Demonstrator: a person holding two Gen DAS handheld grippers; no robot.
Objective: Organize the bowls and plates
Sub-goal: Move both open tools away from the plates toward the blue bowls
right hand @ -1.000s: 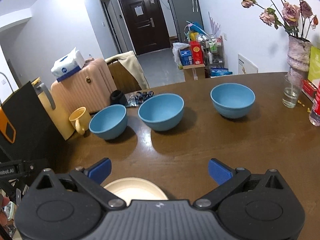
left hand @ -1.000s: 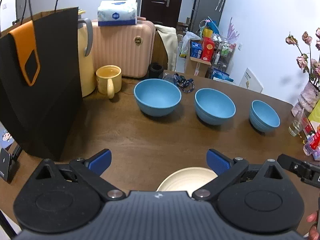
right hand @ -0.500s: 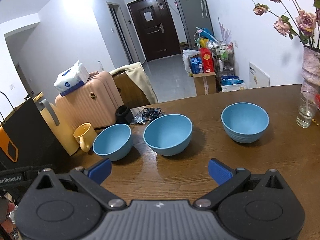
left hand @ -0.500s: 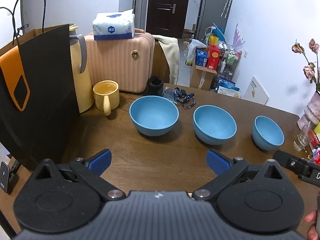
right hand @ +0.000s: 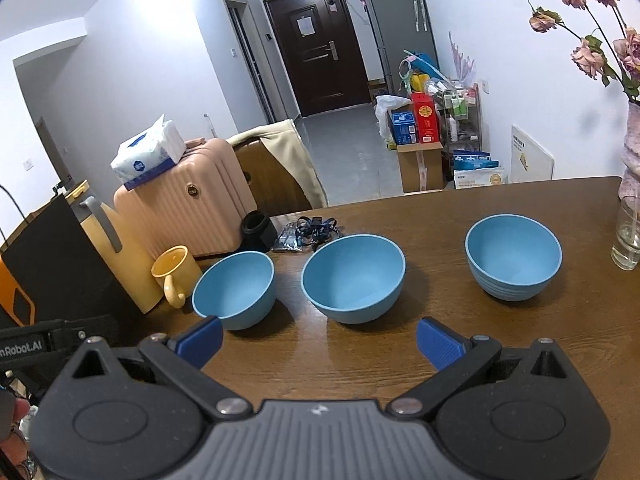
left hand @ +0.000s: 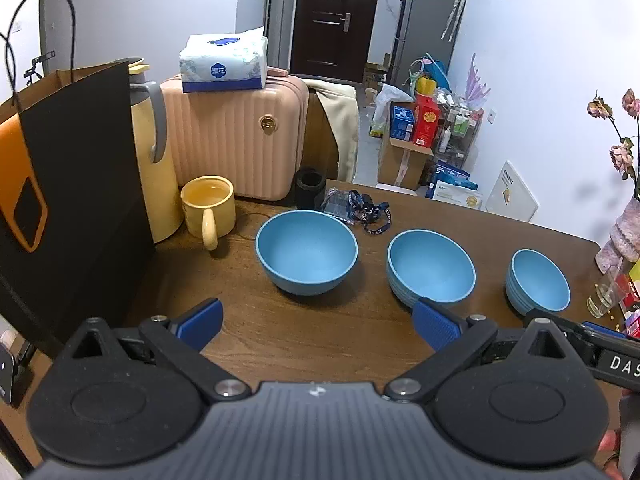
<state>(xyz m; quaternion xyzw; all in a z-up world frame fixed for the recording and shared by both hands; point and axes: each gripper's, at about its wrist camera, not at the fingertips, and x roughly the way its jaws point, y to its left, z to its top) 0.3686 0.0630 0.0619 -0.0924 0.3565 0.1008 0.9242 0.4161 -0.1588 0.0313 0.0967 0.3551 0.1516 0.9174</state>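
The left gripper [left hand: 316, 318] hangs above the brown wooden tabletop [left hand: 320, 332] with its blue-padded jaws spread wide and nothing between them. The right gripper [right hand: 318, 338] is the same, jaws wide apart and empty over bare wood

Just beyond the left gripper's jaws stand three round blue bowls in a row, each apart from the next. The large blue bowl [left hand: 306, 250] sits ahead, a little left of the midline between the jaws. The middle blue bowl [left hand: 431, 266] lies just past the right-hand jaw, its near rim partly hidden by that pad. The small ribbed blue bowl [left hand: 538, 282] is further out to the right. In the right wrist view the middle bowl [right hand: 353, 278] is straight ahead between the jaws, the large bowl [right hand: 234, 288] just beyond the left-hand jaw, and the small ribbed bowl [right hand: 513, 256] ahead and to the right

Left of the bowls is a pale yellow mug [left hand: 208, 206], beside a tall yellow thermos jug [left hand: 154, 152] and a black paper bag [left hand: 68, 184]. Behind the large bowl lie a dark blue lanyard [left hand: 368, 210] and a small black cup [left hand: 310, 188]. A clear drinking glass [right hand: 628, 240] stands far right. Past the tabletop's far edge is a pink ribbed suitcase [left hand: 236, 140] with a tissue pack [left hand: 222, 64] on top
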